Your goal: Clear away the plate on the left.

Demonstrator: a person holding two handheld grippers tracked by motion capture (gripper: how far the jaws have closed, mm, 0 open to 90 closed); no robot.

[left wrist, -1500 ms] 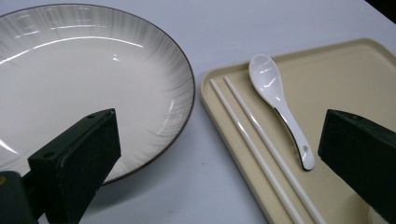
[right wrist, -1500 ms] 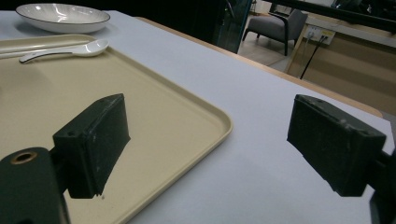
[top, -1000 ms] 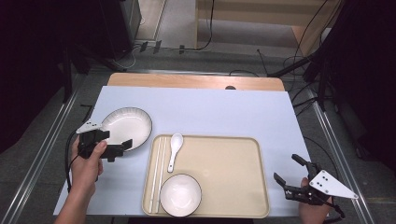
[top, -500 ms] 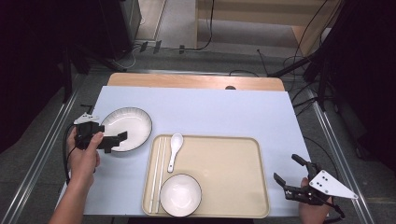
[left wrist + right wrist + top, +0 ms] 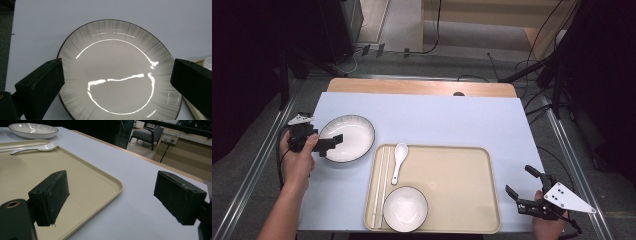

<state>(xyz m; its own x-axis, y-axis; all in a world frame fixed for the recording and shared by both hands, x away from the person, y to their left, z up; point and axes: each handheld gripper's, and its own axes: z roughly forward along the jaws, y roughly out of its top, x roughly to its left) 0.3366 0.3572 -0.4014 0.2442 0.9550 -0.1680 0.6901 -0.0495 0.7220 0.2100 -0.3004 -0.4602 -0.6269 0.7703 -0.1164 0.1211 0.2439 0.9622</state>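
Observation:
A white plate (image 5: 349,136) with a dark rim lies on the light blue table top, left of a beige tray (image 5: 452,175). My left gripper (image 5: 329,145) is open, its jaws reaching over the plate's near-left rim. In the left gripper view the plate (image 5: 117,57) lies below and between the wide-apart jaws of the left gripper (image 5: 117,75). On the tray lie a white spoon (image 5: 398,160), a pair of chopsticks (image 5: 381,185) and a white bowl (image 5: 405,208). My right gripper (image 5: 523,184) stands open off the tray's right edge, holding nothing.
In the right gripper view the tray's corner (image 5: 82,177) runs under the left jaw, with the spoon (image 5: 37,148) and plate (image 5: 33,130) far off. A wooden strip (image 5: 422,87) borders the table's far edge. Metal rails flank both sides.
My left gripper has moved forward and slightly left along the plate, its jaws now over the plate's rim. The right gripper has not moved.

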